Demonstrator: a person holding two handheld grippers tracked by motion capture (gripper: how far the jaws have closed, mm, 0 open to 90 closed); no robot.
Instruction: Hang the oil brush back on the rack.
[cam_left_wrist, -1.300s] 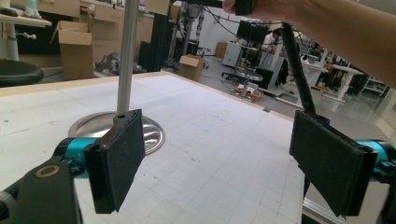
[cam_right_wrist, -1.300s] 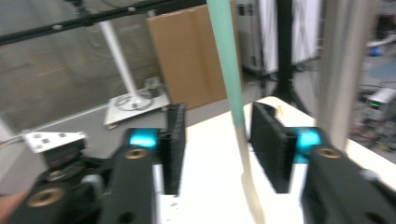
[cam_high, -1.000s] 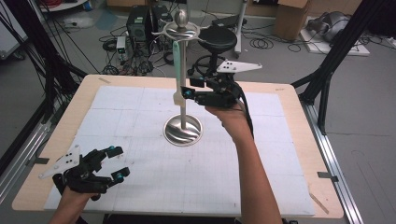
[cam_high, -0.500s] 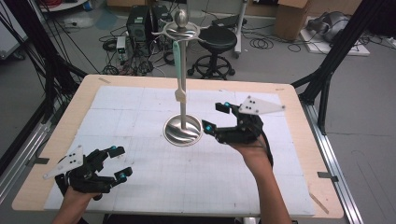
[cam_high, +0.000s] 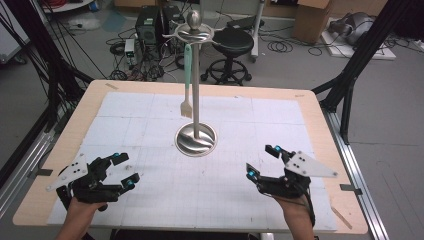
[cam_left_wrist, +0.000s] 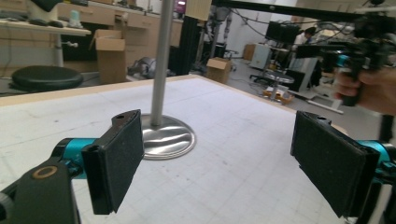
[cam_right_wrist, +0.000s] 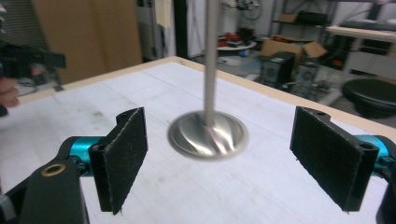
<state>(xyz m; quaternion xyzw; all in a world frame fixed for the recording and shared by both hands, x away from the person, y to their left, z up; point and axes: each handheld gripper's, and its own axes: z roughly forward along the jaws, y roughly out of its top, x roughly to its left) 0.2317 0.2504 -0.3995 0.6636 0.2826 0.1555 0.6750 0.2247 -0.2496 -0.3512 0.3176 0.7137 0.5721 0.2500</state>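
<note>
The mint-handled basting brush (cam_high: 187, 80) hangs from the top ring of the steel utensil stand (cam_high: 195, 90), its bristles dangling beside the pole, well ahead of both sets of jaws and above them. The hanging looks done; nothing lies on the white mat (cam_high: 150, 130) waiting. The right gripper (cam_high: 262, 162) has just spread its jaws wide, nothing between them. The left gripper (cam_high: 125, 170) rests with jaws apart, empty too.

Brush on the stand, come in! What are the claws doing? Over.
Both claws, left and right, open and empty, near table edge. Brush hanging on stand, untouched. Nothing in the way.
</note>
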